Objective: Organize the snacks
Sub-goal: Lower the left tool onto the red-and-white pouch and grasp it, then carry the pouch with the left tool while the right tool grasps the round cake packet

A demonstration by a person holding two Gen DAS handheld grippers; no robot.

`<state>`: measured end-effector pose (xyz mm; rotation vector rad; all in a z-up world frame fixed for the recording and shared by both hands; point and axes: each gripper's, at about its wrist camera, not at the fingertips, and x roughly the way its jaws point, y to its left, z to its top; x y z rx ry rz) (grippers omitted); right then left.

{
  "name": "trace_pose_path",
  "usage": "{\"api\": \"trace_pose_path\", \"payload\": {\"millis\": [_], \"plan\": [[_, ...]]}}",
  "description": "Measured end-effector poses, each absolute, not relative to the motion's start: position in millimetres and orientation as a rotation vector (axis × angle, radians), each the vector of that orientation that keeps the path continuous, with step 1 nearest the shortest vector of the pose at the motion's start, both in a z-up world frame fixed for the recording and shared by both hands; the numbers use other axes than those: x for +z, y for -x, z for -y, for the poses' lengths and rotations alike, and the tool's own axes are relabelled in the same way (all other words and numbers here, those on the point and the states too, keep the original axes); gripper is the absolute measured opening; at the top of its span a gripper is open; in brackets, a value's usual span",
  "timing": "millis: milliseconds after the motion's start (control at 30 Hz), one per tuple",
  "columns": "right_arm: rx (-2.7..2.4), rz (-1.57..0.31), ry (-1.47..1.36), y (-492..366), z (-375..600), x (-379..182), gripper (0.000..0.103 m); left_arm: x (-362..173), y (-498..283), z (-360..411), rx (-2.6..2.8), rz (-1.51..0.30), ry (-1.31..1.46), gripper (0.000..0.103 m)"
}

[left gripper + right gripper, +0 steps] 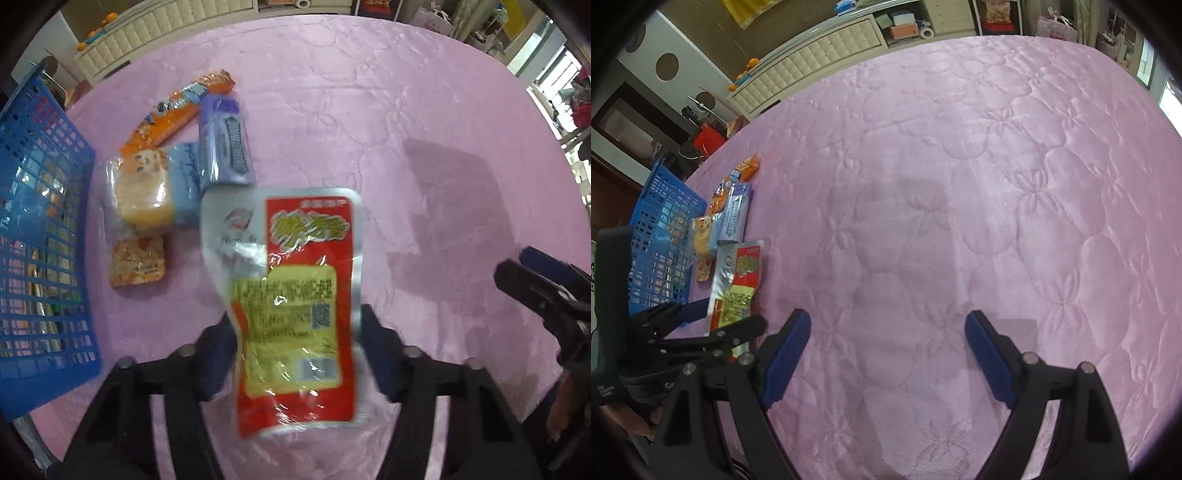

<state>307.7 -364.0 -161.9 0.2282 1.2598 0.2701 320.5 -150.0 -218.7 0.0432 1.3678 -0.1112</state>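
Left to right, left wrist view. A blue plastic lattice basket (40, 229) stands at the left edge of the pink quilted bedspread (369, 110), judged to be where the snacks go. Just beside it lies a cluster of 5 small packets: an orange sachet (137, 261) nearest, a clear-wrapped yellow cake (142, 188) above it, a pale blue packet (186, 181) touching the cake, a long orange wrapper (181, 110) furthest away, and a glossy purple bar packet (224, 144) leaning against it.

The left hand-held gripper (295, 354) points steeply down with its blue pads on either side of a silver-and-red foil pouch (295, 295), a flat, crinkled, reflective packet with a yellow printed panel. The fingers flank the pouch's edges; motion blur hides whether they press it, so a firm pinch cannot be confirmed. The pouch lies on the bedspread, right of the cluster and apart from the basket.

The right hand-held gripper (888, 325) hangs spread wide over bare quilting, with nothing between its fingers, apparently waiting.
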Motion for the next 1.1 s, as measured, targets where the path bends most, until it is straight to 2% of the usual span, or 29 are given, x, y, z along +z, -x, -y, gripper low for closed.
{"api": "trace_pose_path", "payload": {"millis": [33,100,167,533,1100], "plan": [[0.271,-1.258,-0.228,-308,363,-162,0.089,-219,-319,149,-0.112,-1.364,-0.039,0.051],[0.275,-1.256,-0.223,-307,360,-162,0.089,-216,-315,147,-0.095,-1.349,-0.042,0.040],[0.279,-1.253,-0.216,-306,355,-162,0.089,-215,-314,144,-0.089,-1.344,-0.037,0.035],[0.265,-1.290,-0.242,-297,347,-154,0.089,-193,-284,132,-0.138,-1.275,-0.007,0.031],[0.336,-1.188,-0.159,-305,267,-51,0.089,-46,-235,49,-0.178,-1.004,0.084,0.031]]}}
